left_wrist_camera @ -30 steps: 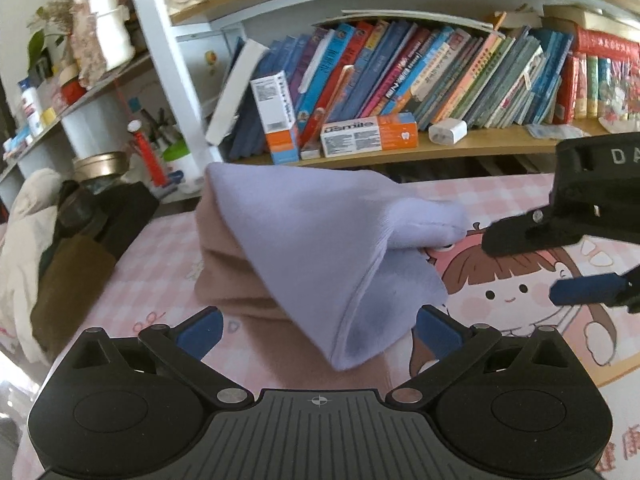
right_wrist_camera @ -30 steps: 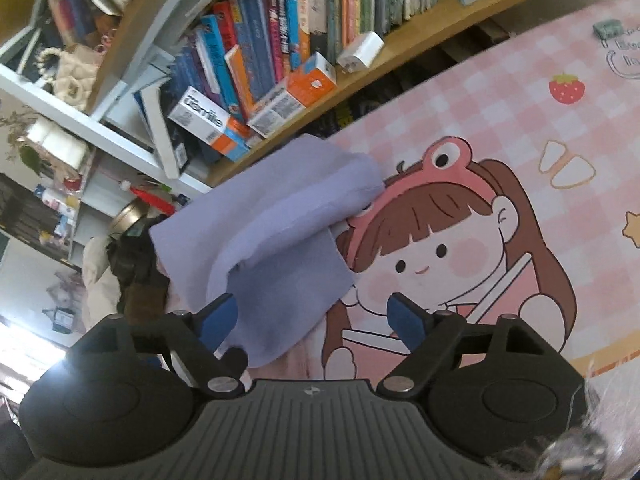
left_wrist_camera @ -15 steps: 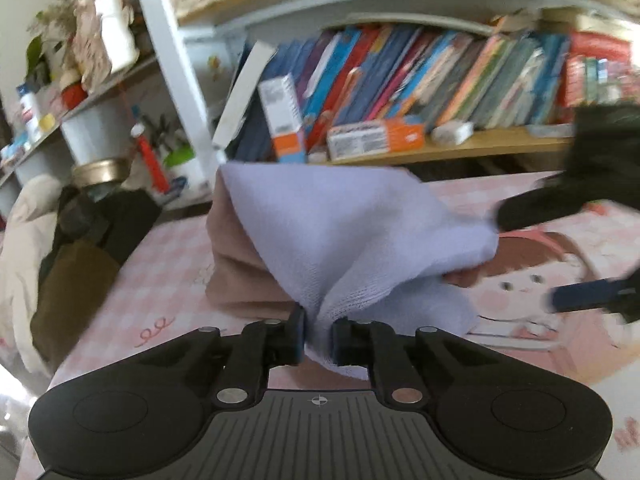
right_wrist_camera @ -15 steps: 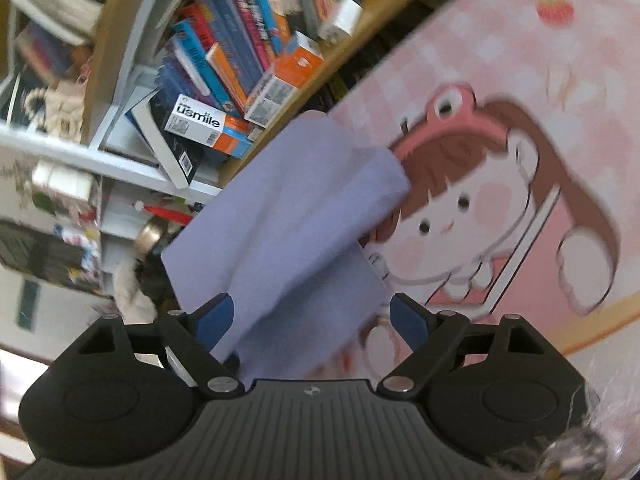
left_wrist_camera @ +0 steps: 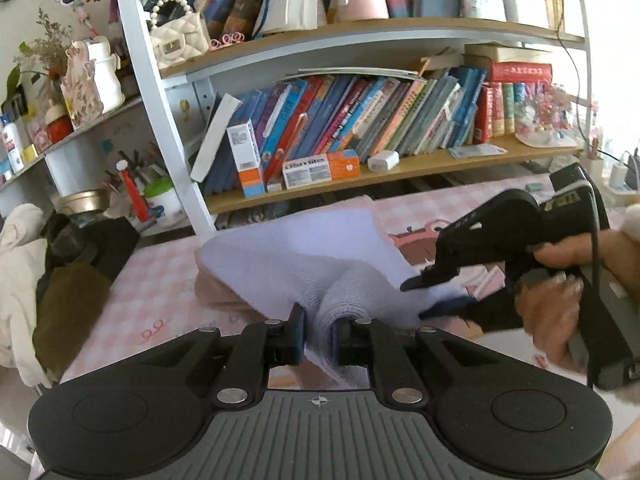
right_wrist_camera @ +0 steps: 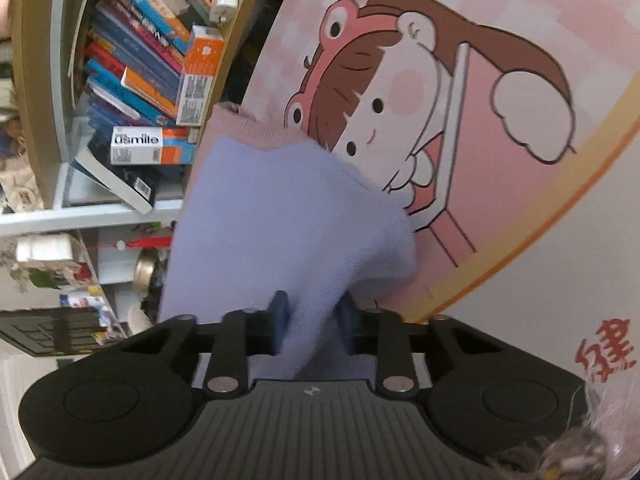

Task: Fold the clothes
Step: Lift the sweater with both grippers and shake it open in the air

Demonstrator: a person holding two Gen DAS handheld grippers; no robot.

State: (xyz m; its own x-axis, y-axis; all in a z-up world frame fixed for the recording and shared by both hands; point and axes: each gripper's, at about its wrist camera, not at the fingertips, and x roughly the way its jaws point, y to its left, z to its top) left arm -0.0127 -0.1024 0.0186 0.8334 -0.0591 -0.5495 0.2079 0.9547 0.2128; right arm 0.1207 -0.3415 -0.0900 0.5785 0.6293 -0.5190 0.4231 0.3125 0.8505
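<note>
A white-framed bookshelf point(left_wrist_camera: 160, 128) stands behind the table, with wooden boards. On the middle board a row of books point(left_wrist_camera: 360, 116) leans to one side; in front of them a toothpaste box point(left_wrist_camera: 320, 168) lies flat, a second orange and white box point(left_wrist_camera: 246, 158) stands upright, and a white charger point(left_wrist_camera: 383, 161) sits just beside the books. A quilted cream purse point(left_wrist_camera: 178, 38) with a bead handle rests on the upper board. The table wears a pink checked mat point(right_wrist_camera: 460, 100) printed with a cartoon girl in a frog hat. At the left edge, dark and cream clothes point(left_wrist_camera: 48, 280) lie heaped.
</note>
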